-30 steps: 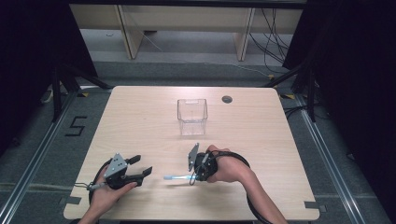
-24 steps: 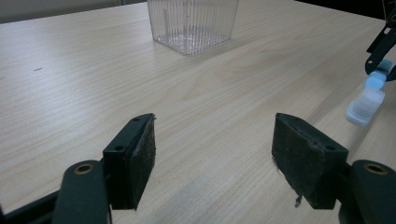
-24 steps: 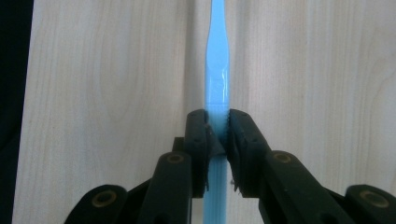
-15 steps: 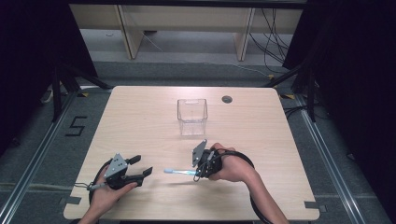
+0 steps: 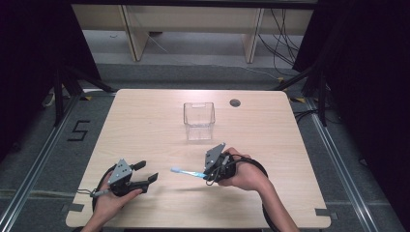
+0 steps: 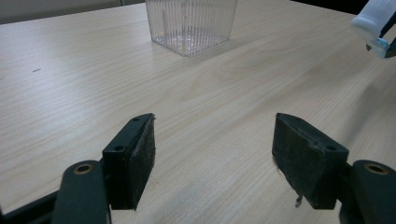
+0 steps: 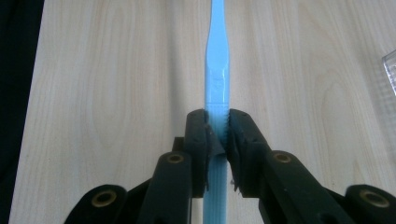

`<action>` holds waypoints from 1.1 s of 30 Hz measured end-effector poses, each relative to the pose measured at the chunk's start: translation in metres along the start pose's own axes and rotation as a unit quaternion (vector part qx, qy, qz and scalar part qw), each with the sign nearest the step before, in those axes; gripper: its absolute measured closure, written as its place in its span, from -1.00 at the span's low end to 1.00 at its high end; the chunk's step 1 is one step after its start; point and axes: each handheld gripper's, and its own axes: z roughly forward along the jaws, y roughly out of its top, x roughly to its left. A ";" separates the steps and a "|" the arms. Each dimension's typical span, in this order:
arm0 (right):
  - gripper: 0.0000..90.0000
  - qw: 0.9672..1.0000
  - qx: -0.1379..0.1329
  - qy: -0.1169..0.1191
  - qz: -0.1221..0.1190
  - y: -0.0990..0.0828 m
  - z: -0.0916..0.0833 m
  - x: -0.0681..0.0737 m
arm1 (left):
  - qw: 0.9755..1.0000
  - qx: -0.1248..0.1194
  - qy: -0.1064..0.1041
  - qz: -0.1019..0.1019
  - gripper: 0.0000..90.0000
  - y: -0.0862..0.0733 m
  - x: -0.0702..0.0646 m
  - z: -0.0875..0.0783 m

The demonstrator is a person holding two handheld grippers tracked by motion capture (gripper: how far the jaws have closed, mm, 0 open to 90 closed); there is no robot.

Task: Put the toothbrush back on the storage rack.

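The left gripper [image 5: 145, 176] sits at about seven o'clock on the table [image 5: 145, 125], held low in the person's left hand [image 5: 109, 200], its jaws standing wide apart with nothing between them and pointing toward two o'clock. The right gripper [image 5: 209, 173] is near five o'clock, held in the right hand [image 5: 244, 176] with the forearm coming in from the bottom edge. It points toward nine o'clock, jaws clamped tight on the ribbed handle of a blue toothbrush [image 7: 216, 84] that sticks straight out ahead.
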 end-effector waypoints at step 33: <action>0.75 0.968 -0.231 -0.062 0.077 -0.043 0.012 0.009 | 1.000 -0.002 -0.003 0.001 -0.34 0.000 -0.001 0.001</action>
